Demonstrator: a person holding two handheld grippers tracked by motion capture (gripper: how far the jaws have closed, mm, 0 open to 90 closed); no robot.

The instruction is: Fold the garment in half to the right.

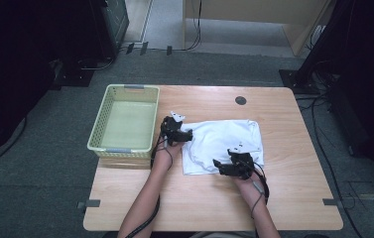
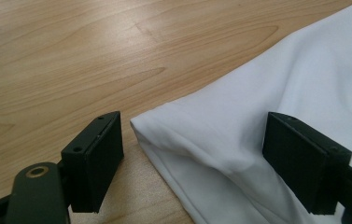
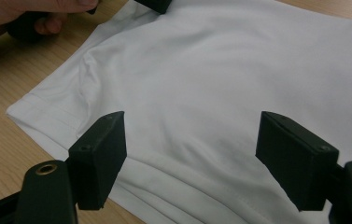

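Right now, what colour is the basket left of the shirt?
Pale yellow-green basket, plastic lattice walls; shows best in the high view, beside the white shirt.

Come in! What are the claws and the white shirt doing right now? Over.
Left claw open at the shirt's corner. Right claw open over its near edge. Shirt folded, flat on table. Nothing in the way. Over.
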